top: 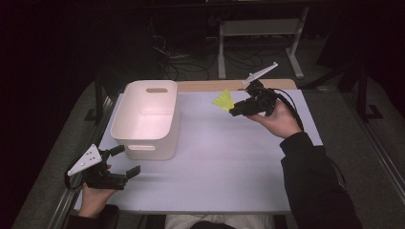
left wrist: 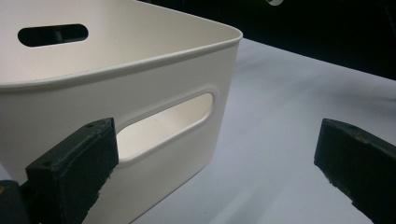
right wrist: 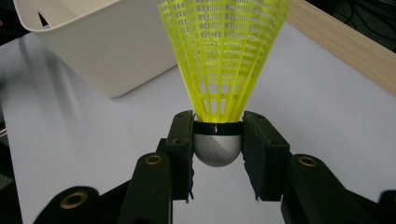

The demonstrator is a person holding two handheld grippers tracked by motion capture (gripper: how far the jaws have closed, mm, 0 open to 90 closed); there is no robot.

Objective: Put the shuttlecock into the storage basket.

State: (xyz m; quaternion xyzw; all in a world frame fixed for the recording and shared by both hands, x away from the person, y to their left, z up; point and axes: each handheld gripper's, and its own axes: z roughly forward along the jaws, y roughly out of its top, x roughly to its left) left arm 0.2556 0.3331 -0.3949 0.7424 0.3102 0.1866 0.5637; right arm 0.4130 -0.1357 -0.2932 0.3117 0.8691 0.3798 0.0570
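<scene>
A yellow plastic shuttlecock with a grey rounded head is held above the table's far right part. My right gripper is shut on its head, and the skirt points away toward the bin. The white plastic bin stands at the table's left and looks empty inside. My left gripper rests open near the table's front left corner, just in front of the bin's near wall and its handle slot, with nothing between its jaws.
The pale table top stretches wide between the bin and the right hand. A wooden strip runs along its far edge. Beyond it stand a metal frame and cables on the dark floor.
</scene>
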